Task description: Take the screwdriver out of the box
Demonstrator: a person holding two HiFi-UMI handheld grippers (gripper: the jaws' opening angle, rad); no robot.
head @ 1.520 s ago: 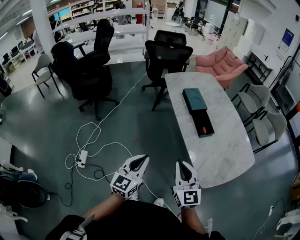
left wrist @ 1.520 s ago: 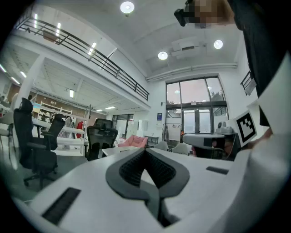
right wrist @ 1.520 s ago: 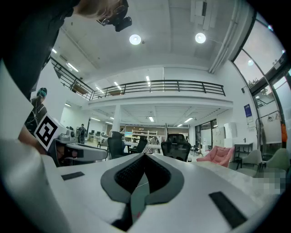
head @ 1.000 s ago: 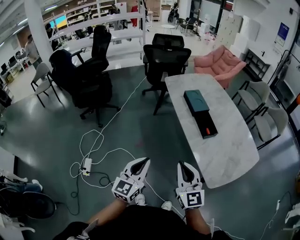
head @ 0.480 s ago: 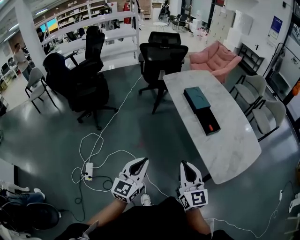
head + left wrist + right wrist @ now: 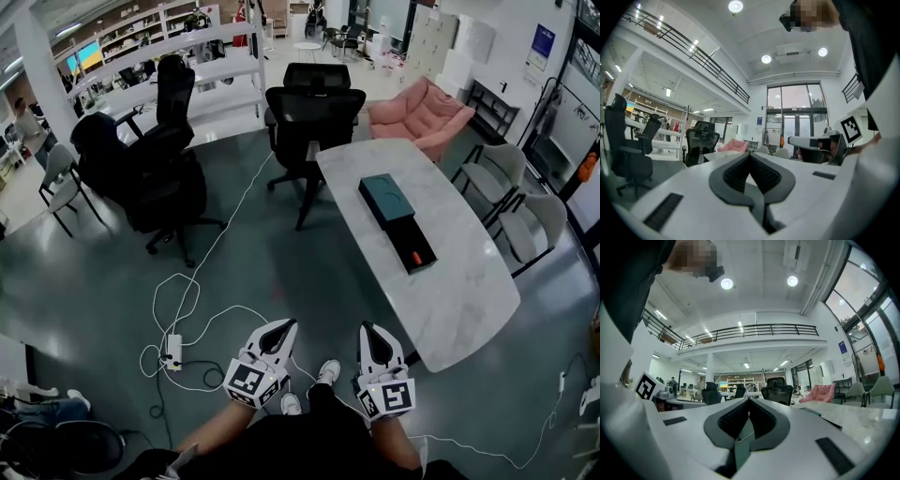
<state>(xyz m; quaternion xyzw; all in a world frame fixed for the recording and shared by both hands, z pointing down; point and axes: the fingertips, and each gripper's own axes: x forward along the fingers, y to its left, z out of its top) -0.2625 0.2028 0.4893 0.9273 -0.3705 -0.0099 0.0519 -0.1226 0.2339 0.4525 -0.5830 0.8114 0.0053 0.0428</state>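
This is a large open-plan office with a high ceiling. Black swivel office chairs (image 6: 314, 112) stand on a polished grey floor (image 6: 272, 244) beside an oval marble-topped meeting surface (image 6: 450, 291), with a pink armchair (image 6: 419, 111) and grey side chairs (image 6: 530, 225) around it. White workbenches (image 6: 202, 70) and stocked shelving (image 6: 122, 33) line the far side. White cables (image 6: 202, 291) run to a power strip (image 6: 172, 352). A railed mezzanine (image 6: 754, 329) and tall glazed doors (image 6: 797, 112) enclose the hall.
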